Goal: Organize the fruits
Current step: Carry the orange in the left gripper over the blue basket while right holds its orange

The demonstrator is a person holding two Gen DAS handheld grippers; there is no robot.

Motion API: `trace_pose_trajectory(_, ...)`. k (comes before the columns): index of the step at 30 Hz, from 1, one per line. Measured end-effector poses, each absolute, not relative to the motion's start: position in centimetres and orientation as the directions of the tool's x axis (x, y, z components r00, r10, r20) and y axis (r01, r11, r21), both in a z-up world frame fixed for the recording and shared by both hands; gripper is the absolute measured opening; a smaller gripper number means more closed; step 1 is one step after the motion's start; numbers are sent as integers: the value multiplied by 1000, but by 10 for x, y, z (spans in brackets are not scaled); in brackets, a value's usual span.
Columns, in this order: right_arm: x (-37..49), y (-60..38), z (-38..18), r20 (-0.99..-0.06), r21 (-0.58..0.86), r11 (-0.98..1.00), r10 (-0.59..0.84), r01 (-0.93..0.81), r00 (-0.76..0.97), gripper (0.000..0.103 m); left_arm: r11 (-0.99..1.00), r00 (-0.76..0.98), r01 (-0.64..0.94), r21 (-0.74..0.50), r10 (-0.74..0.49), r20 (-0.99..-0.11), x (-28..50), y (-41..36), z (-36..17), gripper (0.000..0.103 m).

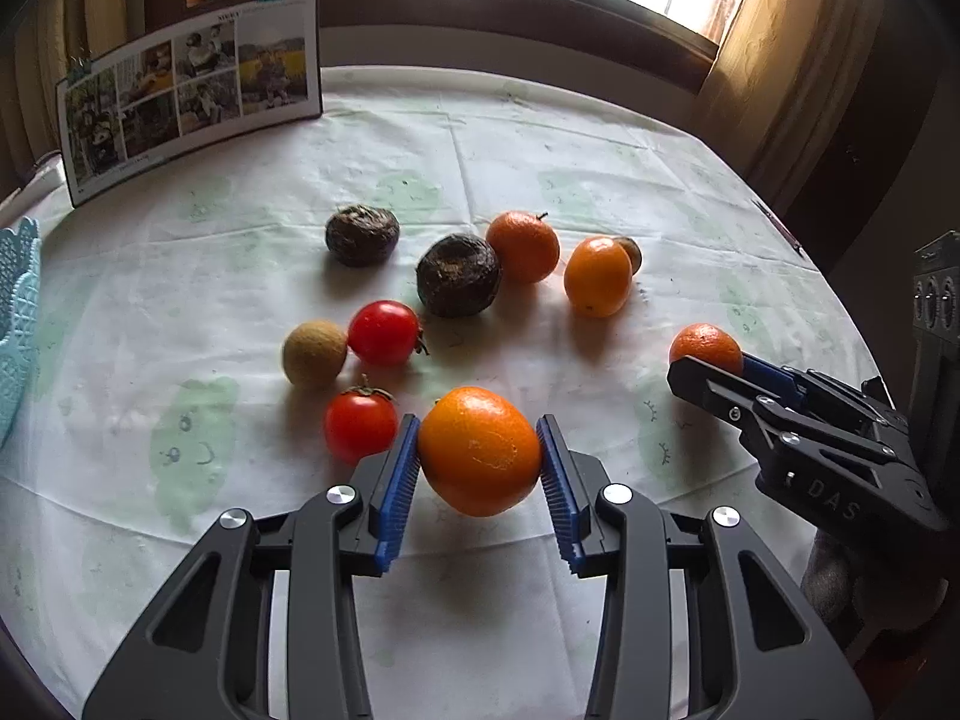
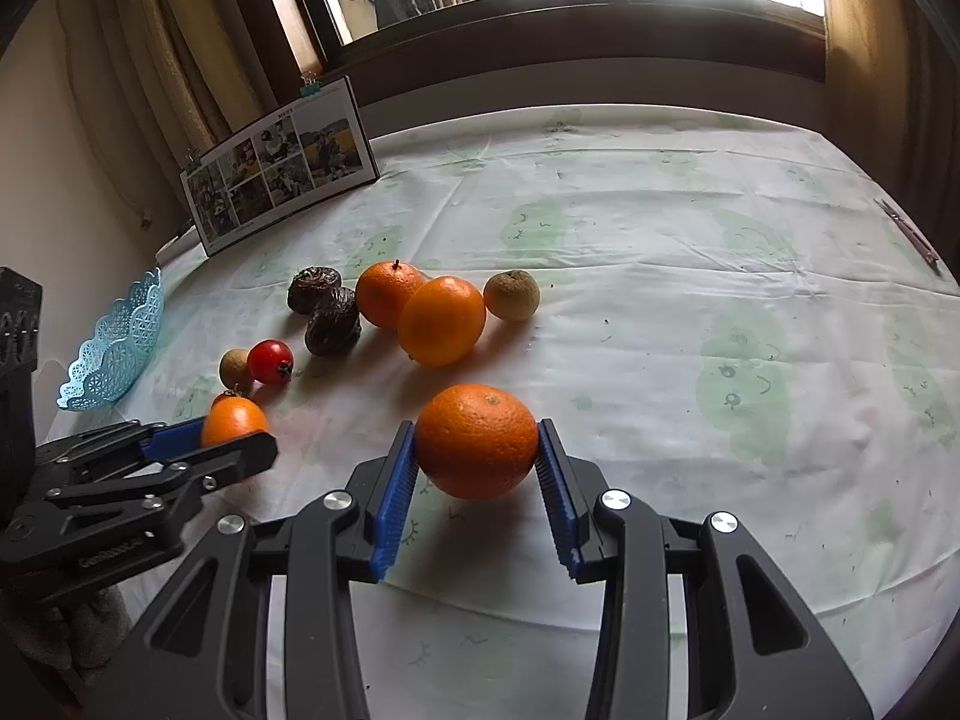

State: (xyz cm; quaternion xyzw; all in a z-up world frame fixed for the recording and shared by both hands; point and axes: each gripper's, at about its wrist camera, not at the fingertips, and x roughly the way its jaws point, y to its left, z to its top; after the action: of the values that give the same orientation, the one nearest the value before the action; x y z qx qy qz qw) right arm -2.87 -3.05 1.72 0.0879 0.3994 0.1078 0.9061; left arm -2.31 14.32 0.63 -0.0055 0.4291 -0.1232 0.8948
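The left gripper [image 1: 480, 456] clamps a smooth round orange [image 1: 479, 450]. The right gripper [image 2: 477, 447] clamps a dimpled darker orange [image 2: 476, 441]. The pale blue plastic lattice basket [image 2: 114, 348] shows no fruit inside.

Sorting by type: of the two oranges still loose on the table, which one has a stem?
The rear orange, touching a dark wrinkled fruit; a short stem sticks up from it. The other shows none.

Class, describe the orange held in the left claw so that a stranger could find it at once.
Start at the blue basket on the table's edge. Nearest it is the left claw, its blue pads pressed on an orange. Unlike the other oranges, it has a pale ring-shaped scar on its skin.
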Motion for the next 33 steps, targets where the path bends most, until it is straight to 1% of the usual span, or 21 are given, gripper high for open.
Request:
trace_pose_trajectory(6, -30, -24, 19, -710, 222, 967, 247, -123, 659, 40, 980, 656, 172, -97, -188, -731, -33, 165, 25, 40)
trace_pose_trajectory(14, -30, 0, 31, -706, 197, 969, 248, -152, 664, 40, 1000, 754, 5, -16, -15, -657, -44, 219, 46, 41)
trace_pose_trajectory(26, -29, 61, 48, -702, 155, 960, 274, -234, 658, 40, 981, 793, -190, -45, 126, -596, -58, 312, 68, 41)
trace_pose_trajectory(33, -25, 94, 53, -706, 137, 952, 288, -275, 647, 40, 951, 779, -306, -48, 221, -586, -56, 363, 68, 41)
